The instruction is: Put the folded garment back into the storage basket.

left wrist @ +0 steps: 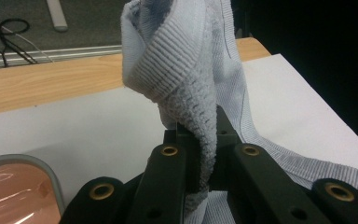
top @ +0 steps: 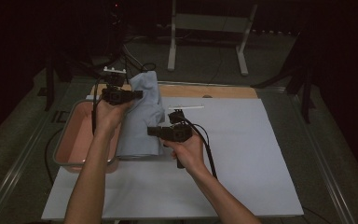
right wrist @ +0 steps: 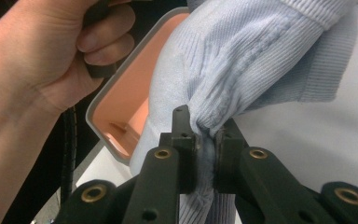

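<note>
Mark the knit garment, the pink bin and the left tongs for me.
knit garment (top: 142, 119): high view, middle of its draped body.
pink bin (top: 77, 135): high view, bare pink floor.
left tongs (left wrist: 205, 140): left gripper view, midway between the tips clamping the ribbed fabric.

High view: dim, grainy; white worktop (top: 242, 154) lit from above, room behind falls to black
Gripper views: brighter, cloth (left wrist: 186, 70) sharp, near jaws soft
Glare: faint sheen on pink tray (left wrist: 9, 186)

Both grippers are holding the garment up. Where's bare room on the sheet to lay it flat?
The white sheet is bare right of the right gripper out to its right edge, and along the near edge. It is crowded at the left: garment, pink bin, left gripper.
</note>
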Demonstrator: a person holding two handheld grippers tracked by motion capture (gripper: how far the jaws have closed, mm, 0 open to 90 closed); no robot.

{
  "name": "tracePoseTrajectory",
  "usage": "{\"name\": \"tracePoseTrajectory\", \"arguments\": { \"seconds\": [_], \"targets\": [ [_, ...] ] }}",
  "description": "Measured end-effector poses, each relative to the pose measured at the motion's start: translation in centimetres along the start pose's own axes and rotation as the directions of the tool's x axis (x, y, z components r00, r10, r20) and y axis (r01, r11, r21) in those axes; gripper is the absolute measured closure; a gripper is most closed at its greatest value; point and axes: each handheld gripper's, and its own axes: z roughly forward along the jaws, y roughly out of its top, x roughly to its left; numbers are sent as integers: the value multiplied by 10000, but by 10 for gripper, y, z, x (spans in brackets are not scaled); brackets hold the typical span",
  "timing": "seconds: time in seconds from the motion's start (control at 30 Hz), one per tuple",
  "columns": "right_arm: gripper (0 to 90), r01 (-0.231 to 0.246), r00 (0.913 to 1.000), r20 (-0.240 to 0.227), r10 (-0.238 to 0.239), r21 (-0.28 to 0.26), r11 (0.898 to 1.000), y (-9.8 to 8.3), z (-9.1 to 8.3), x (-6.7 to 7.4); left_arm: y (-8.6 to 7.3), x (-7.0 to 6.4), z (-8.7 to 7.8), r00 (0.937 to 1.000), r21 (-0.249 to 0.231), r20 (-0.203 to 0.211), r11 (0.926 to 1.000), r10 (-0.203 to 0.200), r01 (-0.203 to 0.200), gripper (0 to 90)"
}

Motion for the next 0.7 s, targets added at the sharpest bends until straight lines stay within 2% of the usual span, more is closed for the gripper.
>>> {"name": "tracePoseTrajectory", "arguments": {
  "seconds": [0.7],
  "targets": [
    [825,-118,9999,-106,117,-53,9999,8,14,12,1,13,-15,9994,-158,-298,9997,-169,164,875]
  ]
}}
